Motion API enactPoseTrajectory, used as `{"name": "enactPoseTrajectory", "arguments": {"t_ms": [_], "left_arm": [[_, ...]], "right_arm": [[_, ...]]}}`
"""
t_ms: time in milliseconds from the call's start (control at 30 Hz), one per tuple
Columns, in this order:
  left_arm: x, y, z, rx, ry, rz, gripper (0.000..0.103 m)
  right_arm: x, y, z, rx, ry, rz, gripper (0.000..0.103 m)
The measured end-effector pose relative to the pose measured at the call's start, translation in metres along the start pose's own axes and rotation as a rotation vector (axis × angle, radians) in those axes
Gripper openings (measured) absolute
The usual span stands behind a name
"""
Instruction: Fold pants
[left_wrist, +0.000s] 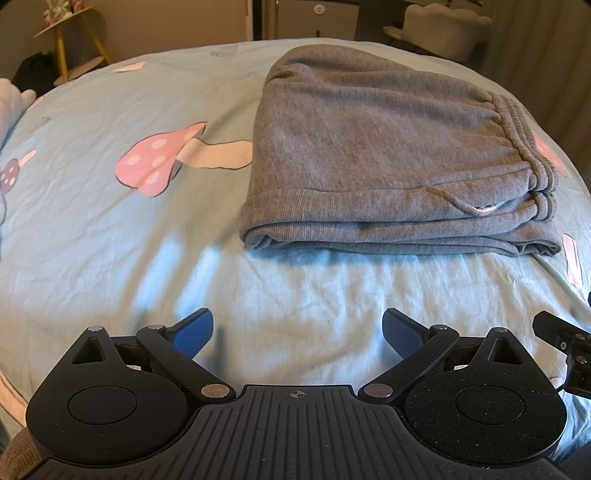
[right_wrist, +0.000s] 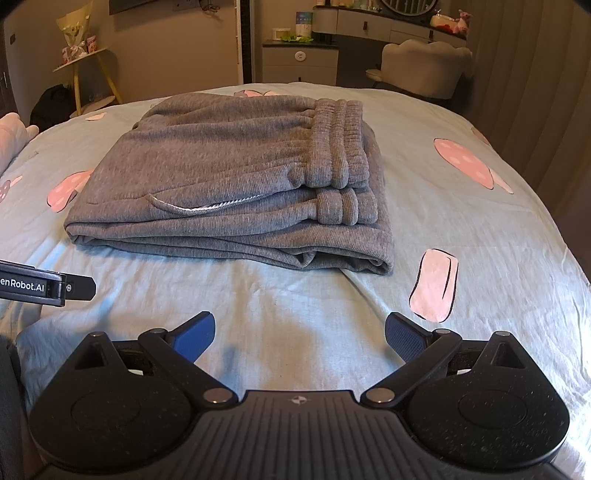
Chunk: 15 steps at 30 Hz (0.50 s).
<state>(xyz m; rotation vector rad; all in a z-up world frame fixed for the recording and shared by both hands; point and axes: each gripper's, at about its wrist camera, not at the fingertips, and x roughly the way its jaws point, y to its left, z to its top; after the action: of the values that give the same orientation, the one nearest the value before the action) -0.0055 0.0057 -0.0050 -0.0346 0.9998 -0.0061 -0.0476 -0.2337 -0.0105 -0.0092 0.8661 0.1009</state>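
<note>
Hovering low over the bed sheet (left_wrist: 110, 240), the left gripper (left_wrist: 297, 330) and the right gripper (right_wrist: 299, 332) both have their blue pads spread wide and grasp nothing, each set back from the garment with bare sheet between. The grey pants (right_wrist: 229, 177) lie ahead as a compact stack of layers, waistband (right_wrist: 338, 147) on top toward the right, so the folding looks finished. Judging by this, the next move calls only for pressing the stack flat or squaring its near edge, if anything.
</note>
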Motion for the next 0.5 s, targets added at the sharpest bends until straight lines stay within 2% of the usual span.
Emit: {"name": "enactPoseTrajectory", "arguments": {"t_ms": [500], "left_arm": [[-0.0003, 0.0036, 0.0013, -0.019, 0.0, -0.015, 0.101]], "right_arm": [[-0.0008, -0.0007, 0.0003, 0.007, -0.003, 0.001, 0.099]]}}
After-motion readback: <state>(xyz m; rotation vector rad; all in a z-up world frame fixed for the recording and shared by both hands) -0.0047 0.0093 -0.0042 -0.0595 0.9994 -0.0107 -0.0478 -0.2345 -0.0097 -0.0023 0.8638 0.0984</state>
